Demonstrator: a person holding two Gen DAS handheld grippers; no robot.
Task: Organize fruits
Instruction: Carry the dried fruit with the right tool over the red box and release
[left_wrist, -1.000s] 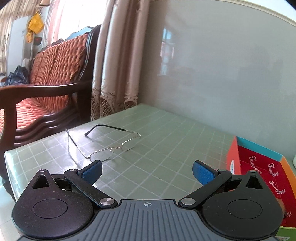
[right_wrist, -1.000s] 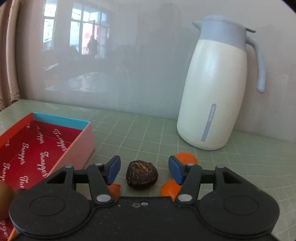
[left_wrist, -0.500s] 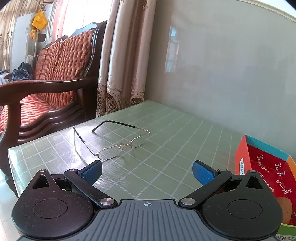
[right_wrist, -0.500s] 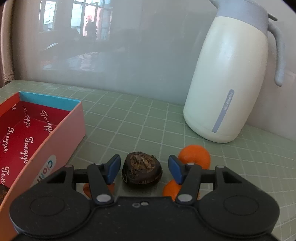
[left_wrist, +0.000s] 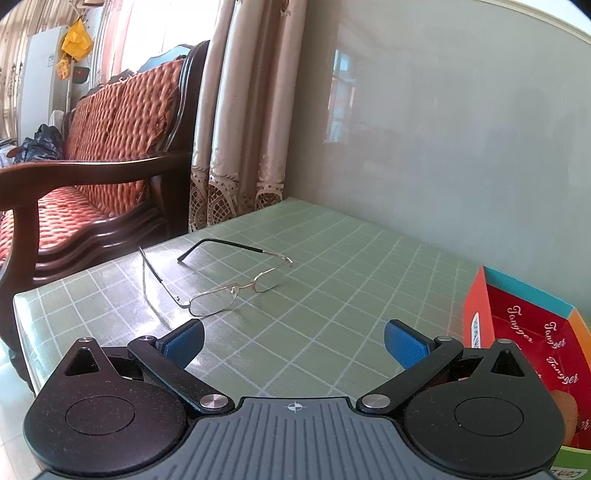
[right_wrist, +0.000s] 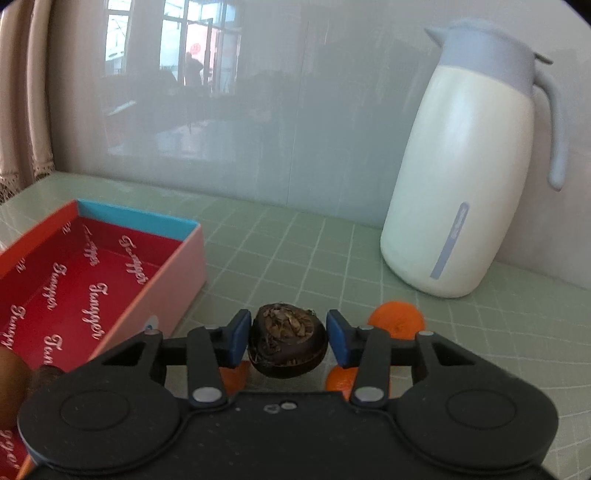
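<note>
My right gripper (right_wrist: 288, 338) is shut on a dark brown round fruit (right_wrist: 288, 345) and holds it above the table, just right of the red box (right_wrist: 74, 280). Three small oranges lie under it: one at the right (right_wrist: 397, 319), one below the right finger (right_wrist: 341, 380), one below the left finger (right_wrist: 232, 376). Brown fruit (right_wrist: 11, 373) sits in the box's near end. My left gripper (left_wrist: 293, 341) is open and empty over the green table. The box also shows in the left wrist view (left_wrist: 532, 339) at the right, with a brown fruit (left_wrist: 565, 410) inside.
A white and blue thermos jug (right_wrist: 465, 192) stands at the back right by the wall. A pair of glasses (left_wrist: 221, 280) lies ahead of my left gripper. A wooden sofa (left_wrist: 85, 177) and curtain (left_wrist: 243, 122) are beyond the table's left edge.
My right gripper closed on the dark fruit and lifted it off the table, shifting a little toward the box. My left gripper drifted slightly; it stays open.
</note>
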